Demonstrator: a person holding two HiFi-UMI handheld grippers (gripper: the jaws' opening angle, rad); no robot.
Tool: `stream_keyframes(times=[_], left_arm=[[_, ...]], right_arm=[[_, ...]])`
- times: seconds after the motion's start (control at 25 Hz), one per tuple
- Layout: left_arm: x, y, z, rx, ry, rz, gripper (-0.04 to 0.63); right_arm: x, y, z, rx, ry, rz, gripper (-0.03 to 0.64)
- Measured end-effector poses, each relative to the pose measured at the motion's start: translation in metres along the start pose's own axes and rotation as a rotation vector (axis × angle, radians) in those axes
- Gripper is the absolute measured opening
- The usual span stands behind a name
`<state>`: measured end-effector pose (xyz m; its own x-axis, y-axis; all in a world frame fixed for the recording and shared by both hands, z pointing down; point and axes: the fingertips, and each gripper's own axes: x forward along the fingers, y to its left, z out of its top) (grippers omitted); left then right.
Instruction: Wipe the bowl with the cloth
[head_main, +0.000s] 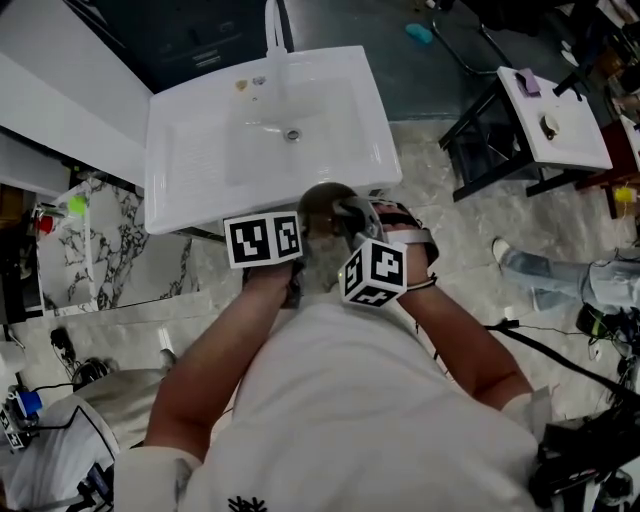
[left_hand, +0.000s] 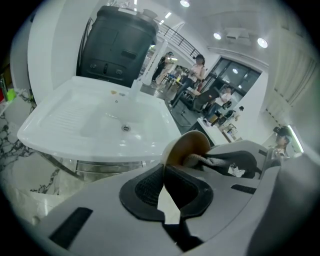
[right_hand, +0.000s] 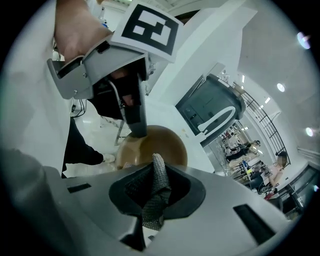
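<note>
Here the left claw (left_hand: 164, 176) is closed narrow on the rim of the brown bowl (left_hand: 189, 146) and holds it tilted in the air, just in front of the white sink (head_main: 200, 160). The right claw (right_hand: 153, 186) is shut on a grey mesh cloth (right_hand: 158, 167), w/ the cloth's end reaching inside the bowl. Both claws are close together at the sink's front edge.
</note>
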<state>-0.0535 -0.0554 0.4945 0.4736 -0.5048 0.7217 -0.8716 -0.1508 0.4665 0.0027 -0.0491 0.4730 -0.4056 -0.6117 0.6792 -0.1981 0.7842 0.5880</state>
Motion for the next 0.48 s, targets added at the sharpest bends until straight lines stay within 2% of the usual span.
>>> stream_keyframes(times=[0.28, 0.48], left_arm=[[0.003, -0.013, 0.006, 0.019, -0.002, -0.018, 0.018], [0.005, -0.023, 0.004, 0.042, 0.006, -0.029, 0.018]], right_arm=[[0.004, 0.021, 0.001, -0.040, 0.026, 0.066, 0.037], [0.004, 0.020, 0.013, -0.063, -0.010, 0.059, 0.037]])
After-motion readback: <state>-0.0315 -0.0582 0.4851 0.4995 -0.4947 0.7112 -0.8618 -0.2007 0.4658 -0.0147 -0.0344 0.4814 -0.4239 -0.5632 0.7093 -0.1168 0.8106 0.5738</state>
